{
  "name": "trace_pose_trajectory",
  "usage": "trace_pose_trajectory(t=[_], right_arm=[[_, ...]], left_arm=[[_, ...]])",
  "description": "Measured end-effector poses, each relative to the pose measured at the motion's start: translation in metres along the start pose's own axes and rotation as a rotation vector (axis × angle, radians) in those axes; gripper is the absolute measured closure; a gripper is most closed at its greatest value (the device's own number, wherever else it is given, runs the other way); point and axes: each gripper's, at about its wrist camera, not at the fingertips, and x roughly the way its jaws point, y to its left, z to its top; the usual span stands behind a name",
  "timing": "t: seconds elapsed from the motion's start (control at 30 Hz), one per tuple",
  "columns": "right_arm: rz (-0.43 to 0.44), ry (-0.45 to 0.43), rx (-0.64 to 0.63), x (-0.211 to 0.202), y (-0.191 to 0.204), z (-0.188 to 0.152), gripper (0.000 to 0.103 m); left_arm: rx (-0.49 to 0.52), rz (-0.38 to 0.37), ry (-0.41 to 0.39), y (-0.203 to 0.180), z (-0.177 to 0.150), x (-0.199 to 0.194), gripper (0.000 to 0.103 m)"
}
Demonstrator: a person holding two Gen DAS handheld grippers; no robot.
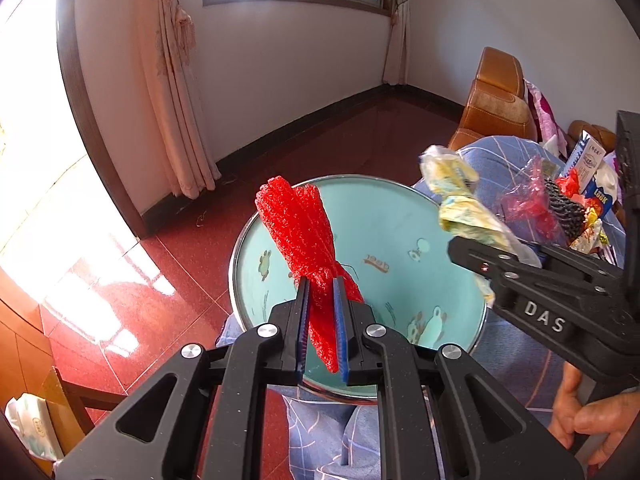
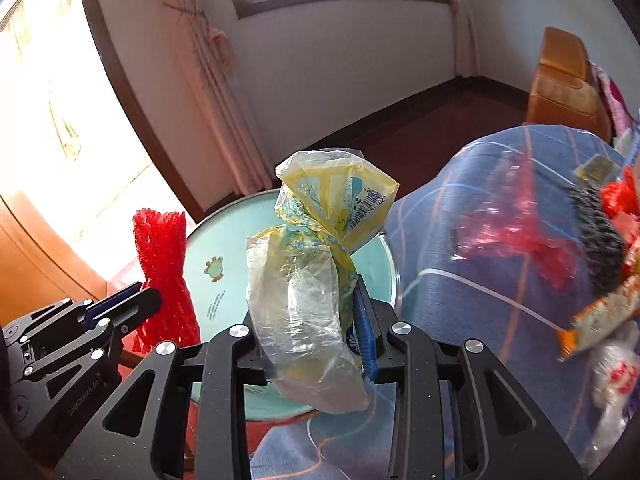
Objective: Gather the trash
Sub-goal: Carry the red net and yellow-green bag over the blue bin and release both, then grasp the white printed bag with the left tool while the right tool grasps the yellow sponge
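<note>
My left gripper (image 1: 322,280) is shut on a red foam net sleeve (image 1: 296,224), which sticks up from between its blue pads. The right gripper (image 2: 308,300) holds a crumpled yellow and clear plastic bag (image 2: 316,240) that fills the gap between its fingers. Both hang over a round teal basin (image 1: 384,220) printed with cartoon frogs. In the left wrist view the right gripper (image 1: 460,244) comes in from the right with the bag (image 1: 456,196) poking out. In the right wrist view the left gripper (image 2: 140,300) and the net (image 2: 162,256) sit at the left.
A blue checked cloth (image 2: 460,220) on the right carries a heap of trash: red plastic (image 1: 528,200), a black foam net (image 1: 564,208), wrappers and a milk carton (image 1: 592,160). An orange-brown sofa (image 1: 496,100) stands behind. A person's hand (image 1: 600,420) grips the right handle. Red tiled floor (image 1: 160,280) lies below.
</note>
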Motion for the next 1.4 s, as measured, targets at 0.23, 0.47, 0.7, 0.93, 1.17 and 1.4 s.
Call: trace_pose_trajectory(t=[0.23, 0.47, 0.7, 0.93, 1.17, 1.4], right_arm=[[0.009, -0.014, 0.024, 0.002, 0.0, 0.005, 0.041], [-0.042, -0.063, 0.055, -0.026, -0.007, 0.001, 0.038], [-0.101, -0.101, 0.086, -0.056, -0.02, -0.006, 0.025], [-0.159, -0.133, 0.098, -0.084, -0.033, -0.017, 0.016], [-0.256, -0.221, 0.153, -0.12, -0.055, -0.028, 0.016], [-0.273, -0.225, 0.189, -0.138, -0.075, -0.04, 0.016]], left_arm=[[0.003, 0.02, 0.034, 0.005, -0.002, 0.017, 0.083], [-0.01, 0.081, -0.006, 0.006, -0.002, 0.004, 0.037], [-0.011, 0.096, -0.057, -0.004, 0.002, -0.022, 0.025], [0.015, 0.093, -0.096, -0.022, 0.001, -0.045, 0.02], [0.038, 0.091, -0.116, -0.039, 0.001, -0.059, 0.018], [0.078, 0.054, -0.126, -0.064, -0.002, -0.069, 0.018]])
